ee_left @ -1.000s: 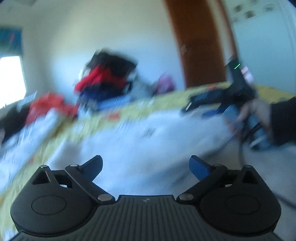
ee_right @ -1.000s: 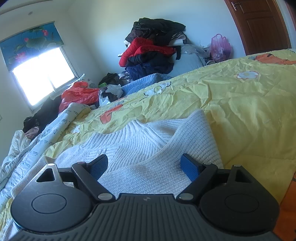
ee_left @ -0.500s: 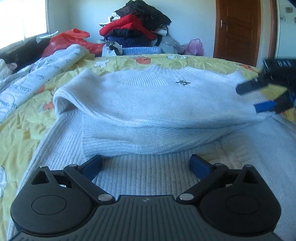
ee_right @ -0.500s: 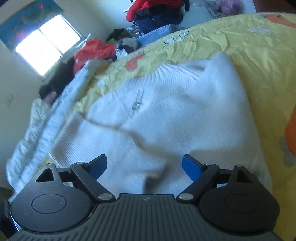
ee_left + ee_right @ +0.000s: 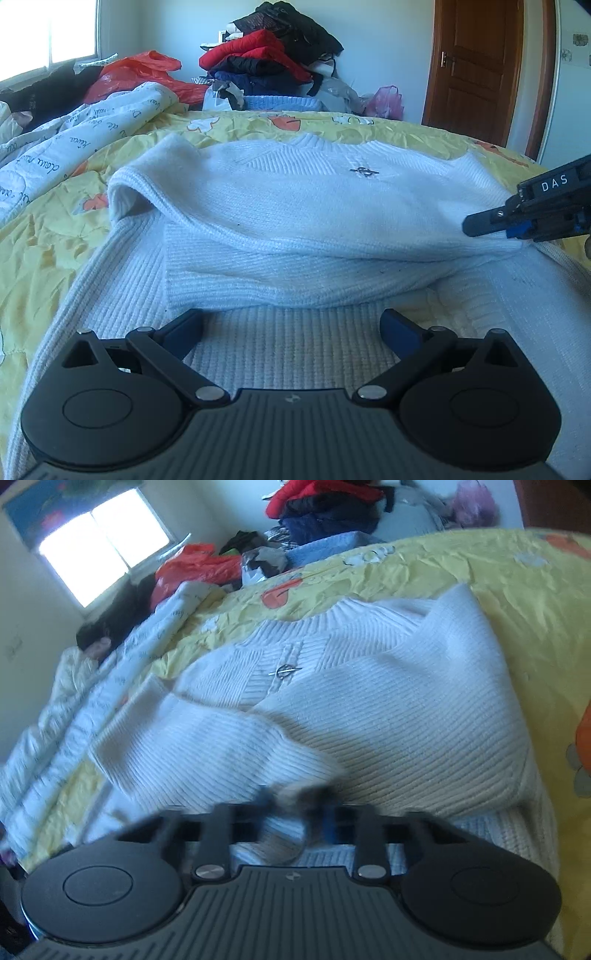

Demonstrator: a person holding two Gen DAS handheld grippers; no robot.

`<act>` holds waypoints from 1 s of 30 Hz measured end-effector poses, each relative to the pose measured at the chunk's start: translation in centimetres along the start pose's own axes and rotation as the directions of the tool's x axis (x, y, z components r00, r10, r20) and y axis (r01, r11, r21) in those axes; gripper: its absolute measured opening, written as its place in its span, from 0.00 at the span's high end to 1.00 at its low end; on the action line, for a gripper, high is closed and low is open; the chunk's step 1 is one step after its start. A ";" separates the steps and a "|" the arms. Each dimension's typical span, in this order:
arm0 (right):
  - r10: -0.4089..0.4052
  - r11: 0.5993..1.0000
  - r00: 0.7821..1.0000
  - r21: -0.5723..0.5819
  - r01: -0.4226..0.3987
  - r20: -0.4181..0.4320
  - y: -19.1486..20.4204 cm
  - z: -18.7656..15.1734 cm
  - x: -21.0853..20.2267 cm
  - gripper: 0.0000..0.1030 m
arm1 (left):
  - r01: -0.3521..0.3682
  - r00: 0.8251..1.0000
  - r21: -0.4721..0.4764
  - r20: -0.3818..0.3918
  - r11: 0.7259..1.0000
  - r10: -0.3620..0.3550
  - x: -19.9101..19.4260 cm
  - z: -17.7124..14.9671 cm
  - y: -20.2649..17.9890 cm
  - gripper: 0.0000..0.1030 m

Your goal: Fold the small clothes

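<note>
White sweater (image 5: 295,206) lay spread on the yellow bedcover (image 5: 44,251) ahead of both tools — right gripper (image 5: 295,805) pinched a sleeve fold to carry it over, left gripper (image 5: 291,328) spread, empty, just above the hem

Beyond the left claw, a yellow patterned bedspread (image 5: 48,236) covers the bed. A white printed quilt (image 5: 70,144) lies far left, a red plastic bag (image 5: 140,74) behind it, a clothes pile (image 5: 273,62) straight ahead, a wooden door (image 5: 476,66) far right.
</note>
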State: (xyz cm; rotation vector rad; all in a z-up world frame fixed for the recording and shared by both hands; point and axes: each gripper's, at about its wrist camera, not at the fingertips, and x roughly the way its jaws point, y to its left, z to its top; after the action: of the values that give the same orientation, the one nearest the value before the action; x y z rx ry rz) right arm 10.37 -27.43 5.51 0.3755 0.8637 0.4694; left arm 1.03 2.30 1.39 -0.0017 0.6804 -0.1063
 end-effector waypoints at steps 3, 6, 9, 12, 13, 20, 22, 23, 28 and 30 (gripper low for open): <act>0.041 0.999 0.998 0.007 -0.042 0.037 0.1 0.7 -1.0 0.89 | 0.001 1.000 -0.002 0.000 1.000 -0.001 0.0 0.0 0.0 0.00; 0.088 0.996 0.989 -0.018 -0.087 0.116 0.9 2.9 -3.2 0.90 | 0.001 1.000 -0.001 0.000 1.000 -0.001 0.0 0.0 0.0 0.00; 0.106 0.994 0.976 -0.037 -0.100 0.190 0.7 5.3 -5.7 0.90 | 0.002 1.000 -0.003 0.001 1.000 -0.002 0.0 0.0 0.1 0.00; 0.025 1.000 0.983 -0.020 -0.021 0.185 -1.7 6.4 -6.2 0.90 | 0.006 1.000 -0.009 0.002 1.000 -0.006 0.0 0.0 0.2 0.00; -0.020 1.000 0.987 -0.007 0.021 0.162 -2.9 6.2 -5.7 0.90 | 0.008 1.000 -0.011 0.003 1.000 -0.008 0.0 0.0 0.2 0.00; -0.067 0.998 0.987 0.020 0.065 0.144 -5.1 3.3 -4.4 0.90 | 0.016 1.000 -0.021 0.005 1.000 -0.016 0.0 0.0 0.4 0.00; -0.114 0.993 0.984 0.007 0.114 0.138 -5.3 3.4 -3.7 0.90 | 0.015 1.000 -0.020 0.005 1.000 -0.015 0.0 0.0 0.4 0.00; -0.156 0.988 0.981 -0.001 0.157 0.112 -5.8 3.4 -2.9 0.90 | 0.014 1.000 -0.019 0.004 1.000 -0.014 0.0 0.0 0.4 0.00; -0.162 0.987 0.976 0.026 0.160 0.146 -5.9 2.7 -2.6 0.63 | 0.007 1.000 -0.028 0.012 1.000 -0.007 -0.2 0.0 0.4 0.00; -0.185 0.983 0.958 0.025 0.184 0.221 -5.3 2.4 -3.7 0.50 | -0.036 0.997 -0.017 0.061 0.999 0.037 -1.4 0.1 0.1 0.00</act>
State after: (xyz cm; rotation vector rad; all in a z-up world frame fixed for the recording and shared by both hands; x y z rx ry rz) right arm 11.47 -34.18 6.66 0.3402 0.6742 0.2462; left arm 0.05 2.48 2.31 -0.0076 0.6197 -0.0653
